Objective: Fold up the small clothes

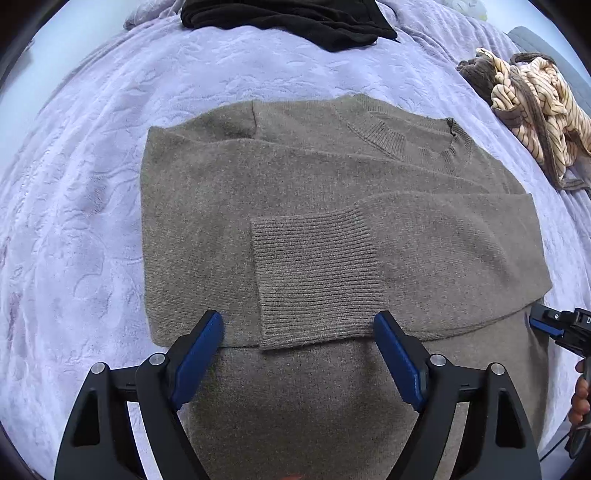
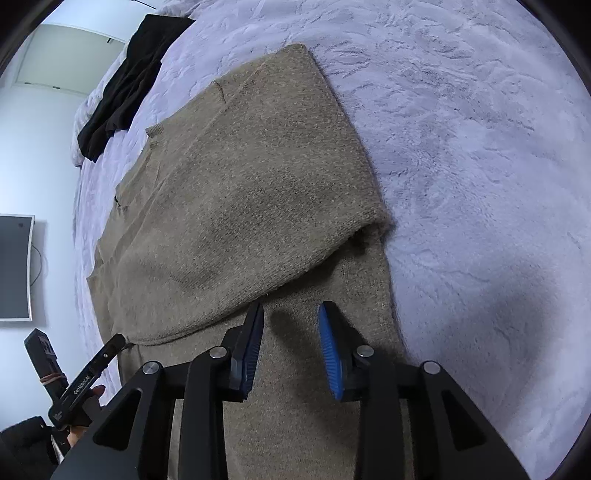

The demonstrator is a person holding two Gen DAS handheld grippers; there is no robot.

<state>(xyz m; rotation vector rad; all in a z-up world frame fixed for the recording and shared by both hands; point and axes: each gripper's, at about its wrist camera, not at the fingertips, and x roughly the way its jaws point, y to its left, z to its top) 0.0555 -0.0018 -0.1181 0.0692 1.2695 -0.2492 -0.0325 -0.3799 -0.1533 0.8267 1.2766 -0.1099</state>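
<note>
A grey-brown knit sweater (image 1: 332, 192) lies flat on a lilac bedspread (image 1: 81, 206), both sleeves folded across its body. The ribbed cuff (image 1: 314, 280) of the top sleeve lies in the middle. My left gripper (image 1: 297, 325) is open and empty, hovering just above the lower body with the cuff between its blue fingers. My right gripper (image 2: 291, 314) is open and empty above the sweater (image 2: 240, 206) near its right side edge, just below the folded sleeve. The right gripper also shows in the left wrist view (image 1: 554, 325), and the left one in the right wrist view (image 2: 88, 373).
A black garment (image 1: 288, 18) lies at the far edge of the bed; it also shows in the right wrist view (image 2: 125, 85). A striped cream and brown garment (image 1: 532, 107) is bunched at the far right. A wall and a dark screen (image 2: 14, 266) stand beyond the bed.
</note>
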